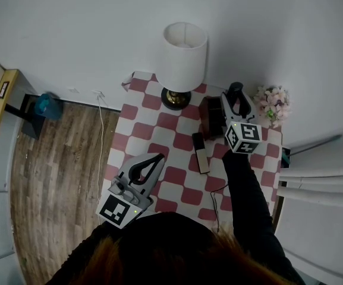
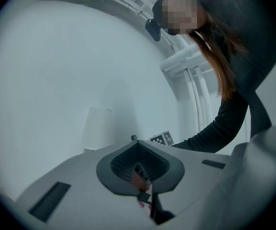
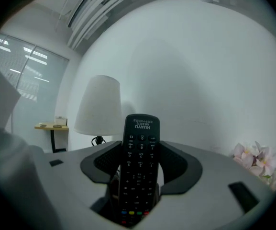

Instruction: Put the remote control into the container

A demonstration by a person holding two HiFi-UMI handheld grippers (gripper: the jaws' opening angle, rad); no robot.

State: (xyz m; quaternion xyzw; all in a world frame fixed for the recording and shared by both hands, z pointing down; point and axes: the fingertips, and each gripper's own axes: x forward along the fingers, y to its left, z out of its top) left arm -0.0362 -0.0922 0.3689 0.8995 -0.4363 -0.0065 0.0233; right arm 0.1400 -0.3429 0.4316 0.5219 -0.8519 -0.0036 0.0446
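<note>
A black remote control stands upright between the jaws of my right gripper, which is shut on it. In the head view that gripper hangs over the back right of the checkered table, its remote's end pointing away. The dark brown container sits just left of it, beside the lamp. My left gripper hovers over the table's front left, shut and empty; its tips meet.
A white-shaded lamp stands at the table's back edge. Pink flowers sit at the back right corner. A long black and cream object lies mid-table. A cable runs near the front. A side table stands far left.
</note>
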